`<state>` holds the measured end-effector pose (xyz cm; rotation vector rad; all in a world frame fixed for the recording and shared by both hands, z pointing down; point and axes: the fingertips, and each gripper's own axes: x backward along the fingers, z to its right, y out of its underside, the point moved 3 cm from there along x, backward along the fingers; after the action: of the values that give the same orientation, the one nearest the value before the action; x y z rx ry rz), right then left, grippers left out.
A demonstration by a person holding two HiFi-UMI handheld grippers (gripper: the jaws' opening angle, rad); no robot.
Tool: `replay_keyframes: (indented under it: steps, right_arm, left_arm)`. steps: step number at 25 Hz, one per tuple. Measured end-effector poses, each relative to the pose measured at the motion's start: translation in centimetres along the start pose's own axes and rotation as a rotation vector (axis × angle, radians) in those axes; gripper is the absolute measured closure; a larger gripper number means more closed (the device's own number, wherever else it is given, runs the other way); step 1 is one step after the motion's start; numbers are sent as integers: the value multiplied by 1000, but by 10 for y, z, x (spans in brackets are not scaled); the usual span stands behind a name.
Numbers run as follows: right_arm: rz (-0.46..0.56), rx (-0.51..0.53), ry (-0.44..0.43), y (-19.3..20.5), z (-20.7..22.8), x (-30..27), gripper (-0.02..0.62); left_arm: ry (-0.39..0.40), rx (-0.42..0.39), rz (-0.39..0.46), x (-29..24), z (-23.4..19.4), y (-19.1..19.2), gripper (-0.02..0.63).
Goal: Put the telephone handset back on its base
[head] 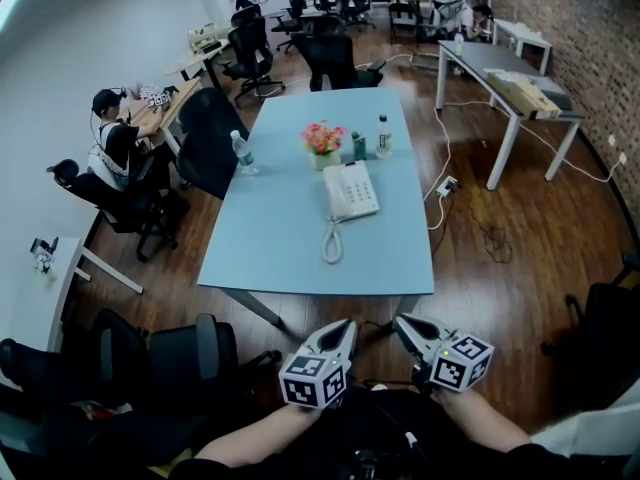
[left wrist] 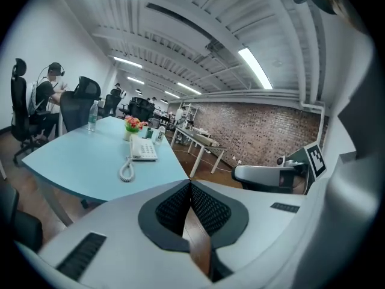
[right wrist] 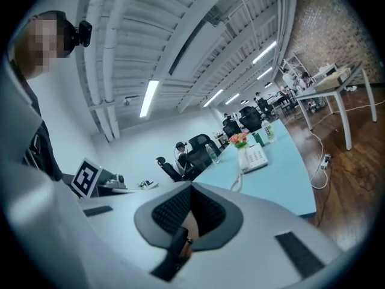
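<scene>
A white telephone stands in the middle of the light blue table, and its coiled cord trails toward the near edge. The handset seems to lie along the left side of the base, but it is too small to be sure. The telephone also shows far off in the left gripper view, and the telephone in the right gripper view. My left gripper and right gripper hang side by side near my body, short of the table's near edge. Both are shut and hold nothing.
A flower pot, a green can and a water bottle stand behind the telephone; another bottle is at the table's left edge. Black office chairs crowd the near left. A person sits at a far-left desk. A grey table is at the right.
</scene>
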<state>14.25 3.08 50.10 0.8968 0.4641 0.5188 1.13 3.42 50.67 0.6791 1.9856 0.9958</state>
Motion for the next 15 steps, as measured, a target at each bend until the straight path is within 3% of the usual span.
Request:
replay_keyframes:
  steps: [15]
  right_arm:
    - [-25,49,7,6,-7,1,583]
  left_arm:
    - [-10,-8,-12,3,2,8,606]
